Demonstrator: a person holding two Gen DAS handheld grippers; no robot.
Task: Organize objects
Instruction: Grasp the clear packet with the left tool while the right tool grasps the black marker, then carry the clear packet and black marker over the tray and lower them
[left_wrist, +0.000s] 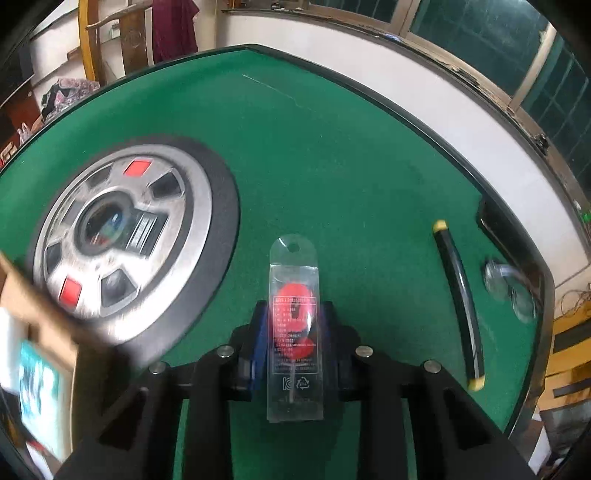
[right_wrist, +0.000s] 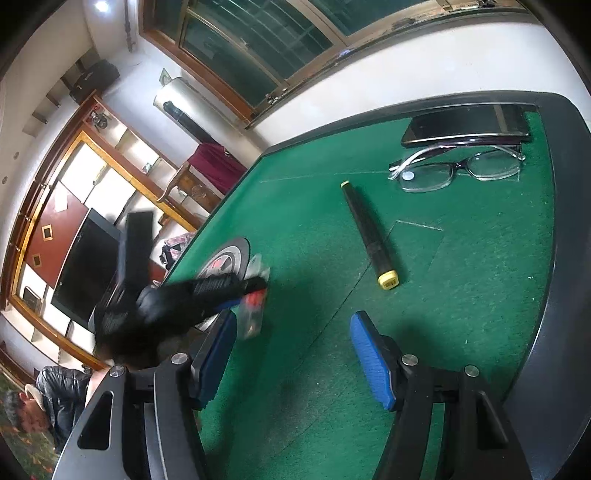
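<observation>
On the green desk, the round silver hub serves as landmark. Just right of it, the left tool is clenched on a clear packet with red pieces inside, held above the felt. Farther right of the hub lies a black tube with yellow ends, then glasses and a phone. The right tool hangs released, nothing between its blue pads.
</observation>
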